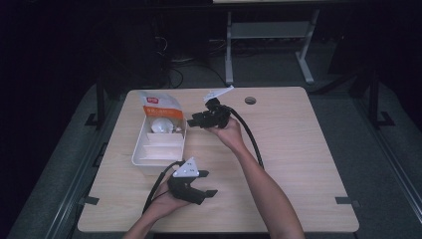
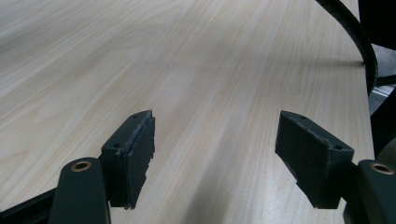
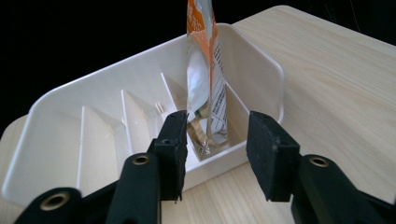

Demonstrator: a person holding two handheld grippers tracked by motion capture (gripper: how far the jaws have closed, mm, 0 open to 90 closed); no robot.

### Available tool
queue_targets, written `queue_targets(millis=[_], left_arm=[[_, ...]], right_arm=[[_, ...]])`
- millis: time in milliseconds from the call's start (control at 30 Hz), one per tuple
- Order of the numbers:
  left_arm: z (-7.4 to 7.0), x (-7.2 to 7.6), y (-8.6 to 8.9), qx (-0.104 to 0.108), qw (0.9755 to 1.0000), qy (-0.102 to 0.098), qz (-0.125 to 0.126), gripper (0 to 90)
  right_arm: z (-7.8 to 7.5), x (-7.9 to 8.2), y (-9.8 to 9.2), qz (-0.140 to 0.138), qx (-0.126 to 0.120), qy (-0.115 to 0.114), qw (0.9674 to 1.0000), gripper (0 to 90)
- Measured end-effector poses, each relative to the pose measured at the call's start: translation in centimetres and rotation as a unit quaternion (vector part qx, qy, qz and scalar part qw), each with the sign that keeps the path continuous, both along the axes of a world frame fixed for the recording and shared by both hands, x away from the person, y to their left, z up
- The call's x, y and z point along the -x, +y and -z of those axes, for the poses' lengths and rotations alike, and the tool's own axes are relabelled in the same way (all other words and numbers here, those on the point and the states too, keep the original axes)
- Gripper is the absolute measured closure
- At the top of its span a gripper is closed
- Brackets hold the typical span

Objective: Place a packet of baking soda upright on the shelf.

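Placement looks all but finished: orange-and-white snack pouch (image 3: 205,70) stands upright in the end compartment of the white divided tray (image 1: 144,162), the compartment nearest the table's far edge, leaning a little against the tray's end wall. The tray sits toward the left edge of the wooden table (image 1: 298,149). The right gripper (image 3: 217,149) has its jaws apart, released, the pads clear of the pouch on either side and just outside the tray's rim, so the pouch rests on its own. The left gripper (image 1: 199,184) lies near the table's near edge, jaws spread wide with nothing between them, only bare wood ahead. What seems left is to draw the right gripper away; the other three compartments hold nothing I can make out
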State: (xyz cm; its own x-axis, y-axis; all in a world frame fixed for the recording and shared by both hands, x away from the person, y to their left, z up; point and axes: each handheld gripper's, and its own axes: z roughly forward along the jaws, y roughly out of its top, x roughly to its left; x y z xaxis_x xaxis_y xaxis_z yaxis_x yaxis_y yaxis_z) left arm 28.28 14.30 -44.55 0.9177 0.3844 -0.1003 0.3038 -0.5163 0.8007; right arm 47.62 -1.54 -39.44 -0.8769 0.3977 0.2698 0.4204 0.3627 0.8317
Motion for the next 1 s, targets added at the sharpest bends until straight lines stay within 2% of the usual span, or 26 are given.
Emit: queue_targets(millis=[400, 1000], left_arm=[[0.0, 0.1, -0.1, -0.001, 1.0, -0.001, 0.002, 27.7], [0.1, 0.1, -0.4, -0.004, 1.0, -0.002, 0.008, 27.6]], right_arm=[[-1.0, 1.4, -2.9, 0.007, -0.008, 0.0, 0.9999, 49.2], [-1.6, 3.1, -7.5, 0.027, -0.009, 0.002, 0.9996, 42.4]])
